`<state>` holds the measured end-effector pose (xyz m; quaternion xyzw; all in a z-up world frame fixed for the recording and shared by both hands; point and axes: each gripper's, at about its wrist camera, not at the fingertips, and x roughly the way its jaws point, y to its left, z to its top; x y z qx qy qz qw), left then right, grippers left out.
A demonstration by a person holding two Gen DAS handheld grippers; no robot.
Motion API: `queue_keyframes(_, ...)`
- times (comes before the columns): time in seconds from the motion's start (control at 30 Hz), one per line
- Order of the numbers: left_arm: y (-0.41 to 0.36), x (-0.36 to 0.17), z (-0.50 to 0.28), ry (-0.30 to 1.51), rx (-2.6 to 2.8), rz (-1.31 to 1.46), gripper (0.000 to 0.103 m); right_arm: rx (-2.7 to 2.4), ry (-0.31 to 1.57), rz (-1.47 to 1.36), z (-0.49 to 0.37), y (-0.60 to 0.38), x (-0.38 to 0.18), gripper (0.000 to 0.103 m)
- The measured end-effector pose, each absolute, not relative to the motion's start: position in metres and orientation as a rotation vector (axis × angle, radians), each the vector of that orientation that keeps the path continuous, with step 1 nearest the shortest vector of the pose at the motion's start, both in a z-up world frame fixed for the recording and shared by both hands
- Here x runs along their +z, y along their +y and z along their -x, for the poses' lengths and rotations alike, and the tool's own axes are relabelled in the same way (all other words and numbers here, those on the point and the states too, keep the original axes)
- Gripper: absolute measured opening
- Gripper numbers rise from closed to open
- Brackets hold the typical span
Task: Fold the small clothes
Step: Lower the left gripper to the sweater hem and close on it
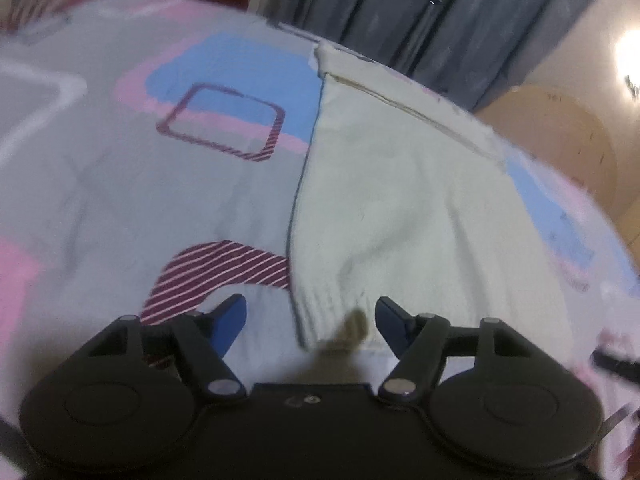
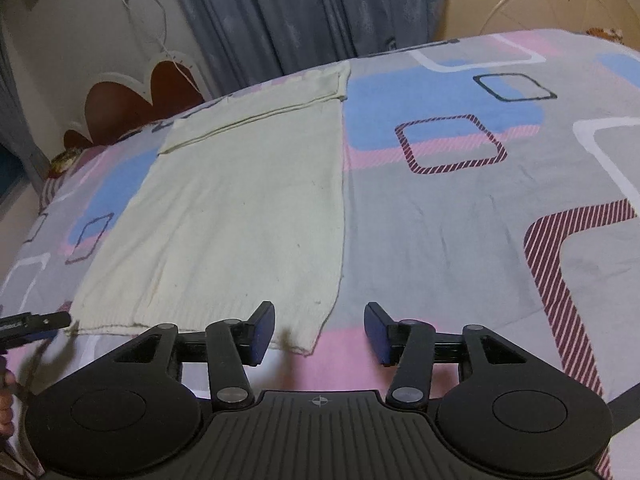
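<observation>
Across both wrist views spreads a bed sheet (image 2: 440,208) in grey, patterned with blue and pink blocks and maroon striped squares. Behind the bed hang grey curtains (image 2: 312,12), and a scalloped dark-red headboard (image 2: 132,104) shows at the upper left of the right wrist view. On the sheet lies the task's garment, a cream knitted sweater (image 2: 248,216), spread flat with its ribbed hem nearest the cameras and a folded band across its far end. In the left wrist view the sweater (image 1: 400,208) fills the right half, its hem corner reaching down between the fingers.

The right gripper (image 2: 320,330) stands released, blue pads apart, over the sweater's near right hem corner; nothing is pinched, though the left pad overlaps the hem edge. The left gripper (image 1: 310,322) is likewise parted wide, with the hem corner lying between its pads but not clamped. Its black tip (image 2: 36,322) pokes in at the left edge of the right wrist view, beside the hem's other corner.
</observation>
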<state>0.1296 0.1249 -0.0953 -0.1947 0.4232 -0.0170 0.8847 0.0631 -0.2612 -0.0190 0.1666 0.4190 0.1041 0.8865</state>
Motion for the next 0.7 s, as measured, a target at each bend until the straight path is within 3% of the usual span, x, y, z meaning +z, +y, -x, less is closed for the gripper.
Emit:
queue_keyframes(0.4,0.143,-0.109,-0.159,0.902,-0.206,0.616,0.065,0.242,0.927,-0.533,-0.102,-0.266,-0.049,0.049)
queue_keyframes(0.5,0.144,-0.11,-0.156,0.902,-0.228,0.619,0.049,0.286,0.93,-0.567,-0.101,-0.265,-0.049,0.049)
queue_keyframes(0.57,0.145,-0.115,-0.155,0.907,-0.233,0.629,0.032,0.305,0.927,-0.567,-0.099,-0.265,-0.049,0.049)
queue_keyframes(0.63,0.149,-0.116,-0.149,0.888,-0.225,0.642,0.031,0.306,0.923,-0.579,-0.097,-0.266,-0.05,0.04)
queue_keyframes(0.67,0.151,-0.117,-0.148,0.879,-0.222,0.659,0.031,0.303,0.925,-0.584,-0.098,-0.265,-0.05,0.029)
queue_keyframes(0.7,0.152,-0.117,-0.146,0.875,-0.221,0.669,0.031,0.304,0.928,-0.594,-0.099,-0.265,-0.051,0.027)
